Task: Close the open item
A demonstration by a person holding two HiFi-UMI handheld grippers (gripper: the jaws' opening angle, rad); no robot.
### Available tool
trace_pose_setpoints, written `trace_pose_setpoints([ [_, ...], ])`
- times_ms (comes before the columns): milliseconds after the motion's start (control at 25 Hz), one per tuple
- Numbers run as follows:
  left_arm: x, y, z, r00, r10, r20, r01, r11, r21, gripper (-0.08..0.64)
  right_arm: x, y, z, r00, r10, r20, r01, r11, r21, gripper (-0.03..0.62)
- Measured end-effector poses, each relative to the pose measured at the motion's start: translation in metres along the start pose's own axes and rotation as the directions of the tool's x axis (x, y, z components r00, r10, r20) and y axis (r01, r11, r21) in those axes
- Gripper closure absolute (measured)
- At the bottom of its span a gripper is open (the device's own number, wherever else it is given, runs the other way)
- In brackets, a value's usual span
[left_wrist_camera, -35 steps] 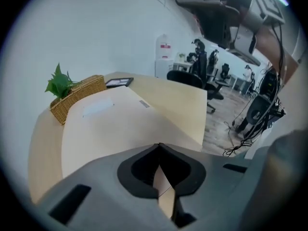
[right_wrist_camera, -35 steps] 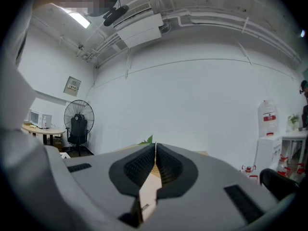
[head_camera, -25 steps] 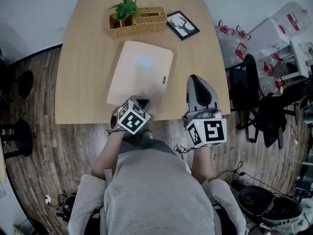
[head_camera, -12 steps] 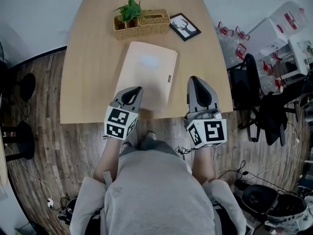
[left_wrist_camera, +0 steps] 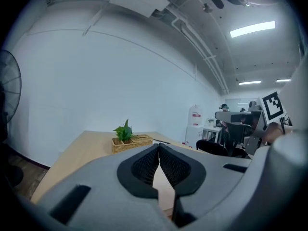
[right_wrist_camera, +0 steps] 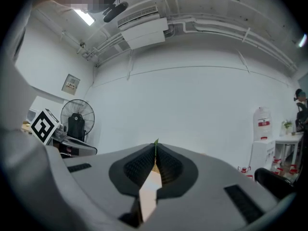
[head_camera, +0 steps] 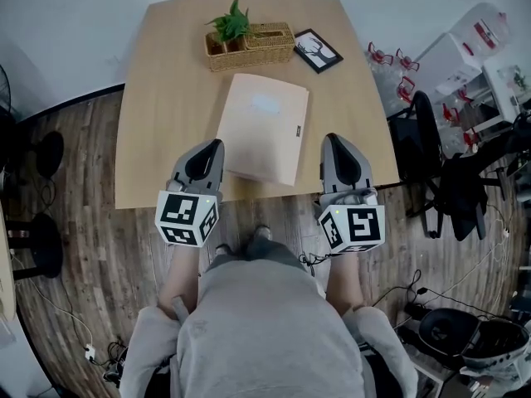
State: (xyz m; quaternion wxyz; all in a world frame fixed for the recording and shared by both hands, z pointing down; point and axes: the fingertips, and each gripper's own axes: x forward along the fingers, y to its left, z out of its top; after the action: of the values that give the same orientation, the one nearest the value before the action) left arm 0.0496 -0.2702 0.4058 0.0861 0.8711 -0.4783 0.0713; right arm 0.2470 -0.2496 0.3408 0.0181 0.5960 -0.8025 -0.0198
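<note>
Flanking a flat rectangular beige folder [head_camera: 263, 128], left claw [head_camera: 216, 144] and right claw [head_camera: 330, 138] sit closed, empty.

The pale beige folder [head_camera: 264, 127] lies shut and flat on the table [head_camera: 166, 98] — slightly askew, near its front edge.

bare table [head_camera: 162, 114] flanks the folder [head_camera: 264, 127]; basket [head_camera: 265, 44] and picture frame [head_camera: 318, 50] crowd the far edge.
</note>
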Motion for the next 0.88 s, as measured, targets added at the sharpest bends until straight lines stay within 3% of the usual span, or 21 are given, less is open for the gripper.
trace_pose_setpoints([
  [480,-0.074,0.016,0.049,0.987,0.025,0.160,-0.029,0.999,0.024,0.550,-0.039,0.035,0.024,0.996,-0.074,0.038,0.075,0.997,-0.027,0.578],
  [880,-0.115,0.021,0.065,0.976,0.010,0.216,-0.017,0.999,0.033,0.551,-0.071,0.059,0.037,0.990,-0.128,0.065,0.130,0.991,-0.040,0.578],
])
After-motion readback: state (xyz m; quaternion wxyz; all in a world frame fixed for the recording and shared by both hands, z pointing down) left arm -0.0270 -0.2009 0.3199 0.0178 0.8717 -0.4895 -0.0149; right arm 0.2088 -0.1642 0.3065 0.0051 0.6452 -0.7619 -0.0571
